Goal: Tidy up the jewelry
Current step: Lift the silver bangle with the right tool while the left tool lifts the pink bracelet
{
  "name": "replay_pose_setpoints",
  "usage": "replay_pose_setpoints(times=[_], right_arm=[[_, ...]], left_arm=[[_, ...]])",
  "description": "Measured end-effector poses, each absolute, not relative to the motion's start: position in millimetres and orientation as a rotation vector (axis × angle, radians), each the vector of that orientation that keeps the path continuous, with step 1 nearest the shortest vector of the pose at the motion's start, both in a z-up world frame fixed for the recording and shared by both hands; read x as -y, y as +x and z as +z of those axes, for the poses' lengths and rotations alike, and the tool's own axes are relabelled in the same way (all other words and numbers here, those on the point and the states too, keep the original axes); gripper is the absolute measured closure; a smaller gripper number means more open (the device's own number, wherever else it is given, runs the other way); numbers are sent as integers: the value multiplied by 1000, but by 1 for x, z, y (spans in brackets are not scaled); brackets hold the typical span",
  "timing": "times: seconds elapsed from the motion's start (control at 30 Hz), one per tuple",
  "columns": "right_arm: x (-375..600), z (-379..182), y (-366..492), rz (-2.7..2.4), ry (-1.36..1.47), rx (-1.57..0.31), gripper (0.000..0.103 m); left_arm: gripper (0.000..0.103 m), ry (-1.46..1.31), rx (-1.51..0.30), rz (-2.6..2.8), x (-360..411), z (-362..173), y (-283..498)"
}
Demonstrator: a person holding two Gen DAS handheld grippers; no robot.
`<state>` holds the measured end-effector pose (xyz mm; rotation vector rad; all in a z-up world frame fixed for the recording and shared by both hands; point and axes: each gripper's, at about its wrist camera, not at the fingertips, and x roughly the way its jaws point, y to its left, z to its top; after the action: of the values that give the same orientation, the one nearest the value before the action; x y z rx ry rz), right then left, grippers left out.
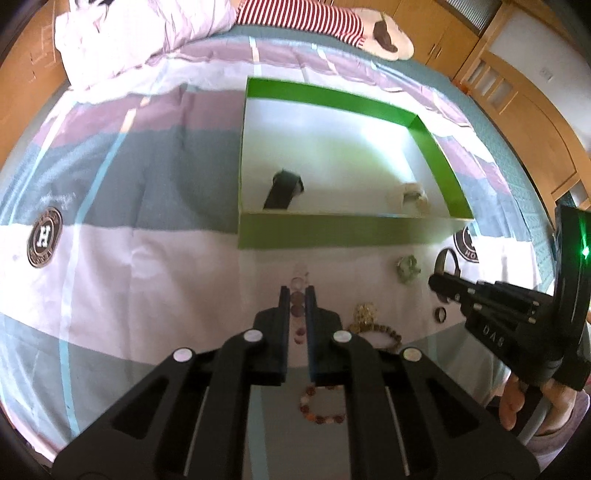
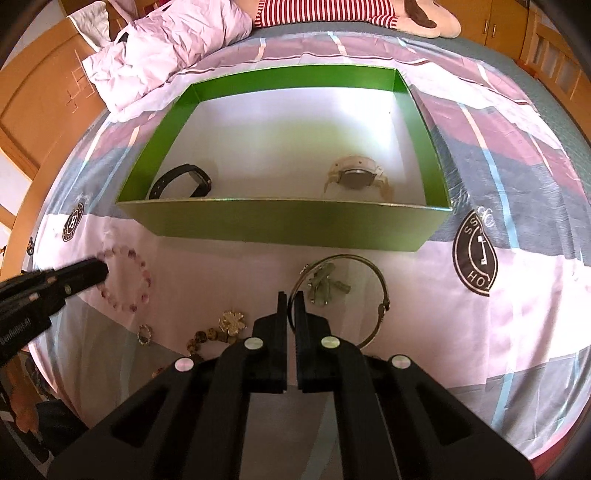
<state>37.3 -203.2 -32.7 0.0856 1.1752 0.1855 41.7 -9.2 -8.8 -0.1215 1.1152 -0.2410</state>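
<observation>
A green box (image 1: 347, 232) (image 2: 288, 225) lies on the bed; inside are a black watch (image 1: 283, 188) (image 2: 181, 181) and a beige watch (image 1: 410, 195) (image 2: 356, 176). My left gripper (image 1: 297, 295) is shut on a pink bead bracelet (image 1: 296, 306) (image 2: 127, 280), gripped edge-on. My right gripper (image 2: 291, 299) (image 1: 443, 282) is shut on a thin metal bangle (image 2: 369, 291) at its left rim. A green jade piece (image 2: 327, 285) (image 1: 407, 269), a gold brooch (image 2: 231, 322) (image 1: 364, 314), a small ring (image 2: 144, 334) (image 1: 439, 314) and a brown bead bracelet (image 2: 207, 338) (image 1: 384, 330) lie on the sheet.
A reddish bead bracelet (image 1: 319, 406) lies under my left gripper. A crumpled pink quilt (image 2: 166, 40) and a striped plush toy (image 2: 332, 11) lie beyond the box. Wooden cabinets (image 1: 517, 92) stand at the right.
</observation>
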Motion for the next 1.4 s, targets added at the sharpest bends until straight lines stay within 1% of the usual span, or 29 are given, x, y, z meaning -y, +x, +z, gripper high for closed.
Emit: replay_pose_setpoints(times=[0.6,0.83,1.1,1.4], right_arm=[[195,-38,34,179,43,-1181,100],[192,-38,32,167,17,-1169,100],[189,-41,32,170,11,-1179,100],[186,-33,29,160,-13,-1128,100]], left_arm=[[95,-37,-1074,-190,14,-8,36],[95,46,-1020,-149,21,-5,32],[95,58,-1026,-162,25,-7,31],[95,64,-990,-173,29,-2,26]])
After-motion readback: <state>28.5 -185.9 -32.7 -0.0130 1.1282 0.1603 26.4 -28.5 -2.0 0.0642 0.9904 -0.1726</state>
